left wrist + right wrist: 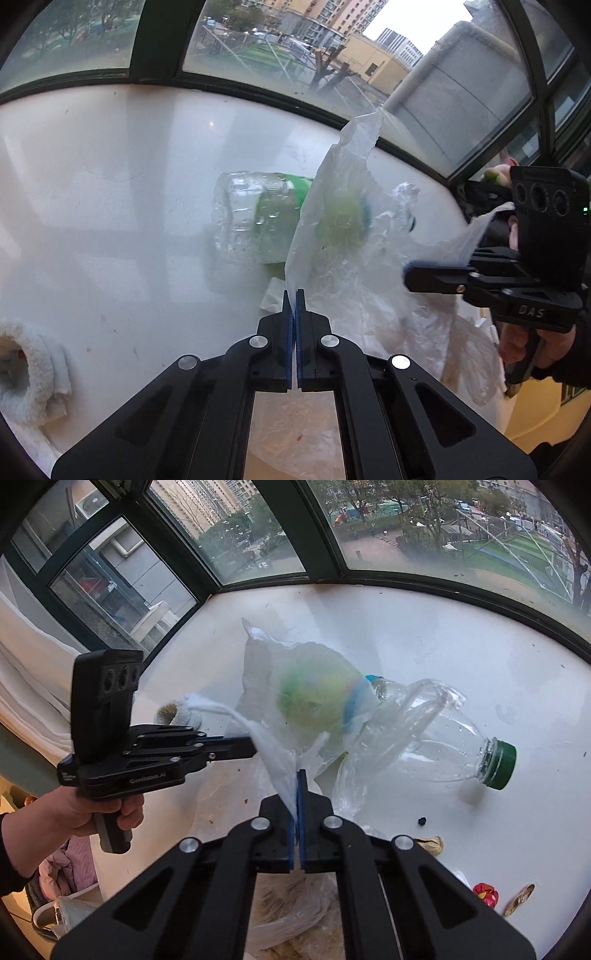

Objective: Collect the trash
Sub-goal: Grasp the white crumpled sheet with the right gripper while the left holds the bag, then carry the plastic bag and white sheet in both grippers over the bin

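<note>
My left gripper [294,295] had pinched shut on one edge of the thin, clear, crinkled plastic bag [332,206]; my right gripper [297,775] was clamped on the other edge. The bag hung between them over the white sill [110,184], limp, slippery and easily torn, so I judged the rim safest. Behind it lay a crushed clear plastic bottle with a green cap [443,746], light and springy.

We are looking at a white sill [424,635] running along the window. A clear plastic bottle [443,746] is lying on its side there, with a rolled white towel [26,365], a red scrap [485,891] and bits of brown shell [430,845] sitting nearby.
</note>
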Available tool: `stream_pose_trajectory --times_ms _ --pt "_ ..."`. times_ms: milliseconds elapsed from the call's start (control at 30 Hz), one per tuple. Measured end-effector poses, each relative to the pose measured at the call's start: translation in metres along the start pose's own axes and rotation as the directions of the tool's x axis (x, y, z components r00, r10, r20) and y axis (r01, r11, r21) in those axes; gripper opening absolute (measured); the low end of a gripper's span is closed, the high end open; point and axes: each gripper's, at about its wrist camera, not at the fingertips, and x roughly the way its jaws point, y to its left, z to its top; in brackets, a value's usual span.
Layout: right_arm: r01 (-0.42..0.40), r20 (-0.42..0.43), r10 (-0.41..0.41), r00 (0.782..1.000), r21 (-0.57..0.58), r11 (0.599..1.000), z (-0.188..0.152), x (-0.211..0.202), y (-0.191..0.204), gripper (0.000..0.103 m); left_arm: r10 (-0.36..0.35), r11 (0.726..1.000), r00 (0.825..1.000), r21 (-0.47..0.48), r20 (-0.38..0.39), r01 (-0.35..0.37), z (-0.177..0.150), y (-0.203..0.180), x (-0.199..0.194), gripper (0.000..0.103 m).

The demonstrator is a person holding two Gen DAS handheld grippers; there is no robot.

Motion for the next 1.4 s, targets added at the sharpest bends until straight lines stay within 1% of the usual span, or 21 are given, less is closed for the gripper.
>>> stream_pose_trajectory --times_ms 267,367,567,767,867,1000,1167,1400 --pt "-0.005 0.019 0.006 1.0 -0.026 1.0 -0.003 -0.021 0.014 0.004 -0.001 1.0 0.999 0.027 0.044 0.0 -0.001 -0.036 -0.026 0.0" --pt "-0.004 0.025 0.005 1.0 -0.036 0.999 -0.006 -0.033 0.022 0.004 0.014 0.999 0.998 0.029 0.056 -0.016 -0.003 -0.047 -0.037 0.0" --pt "-0.008 0.036 0.01 0.999 -0.043 0.999 -0.016 -0.057 0.039 0.004 0.042 0.999 0.995 0.006 0.092 -0.043 -0.012 -0.065 -0.071 0.0" --pt "-0.006 0.031 0.008 0.999 -0.068 0.998 -0.031 -0.078 0.062 0.004 0.067 0.998 0.992 -0.015 0.109 -0.066 -0.029 -0.088 -0.105 0.0" --pt "-0.002 0.022 0.004 1.0 -0.09 0.996 -0.039 -0.084 0.073 0.004 0.095 0.995 0.989 -0.022 0.115 -0.093 -0.043 -0.101 -0.123 0.0" --pt "-0.009 0.007 0.009 1.0 -0.107 0.994 -0.054 -0.094 0.086 0.004 0.133 0.99 0.985 -0.058 0.115 -0.127 -0.067 -0.116 -0.146 0.0" --pt "-0.016 0.0 0.016 1.0 -0.124 0.992 -0.077 -0.11 0.107 0.004 0.16 0.986 0.981 -0.059 0.106 -0.154 -0.098 -0.139 -0.173 0.0" --pt "-0.048 -0.007 0.047 0.999 -0.123 0.991 -0.113 -0.13 0.142 0.004 0.176 0.984 0.977 -0.05 0.119 -0.171 -0.135 -0.173 -0.206 0.0"
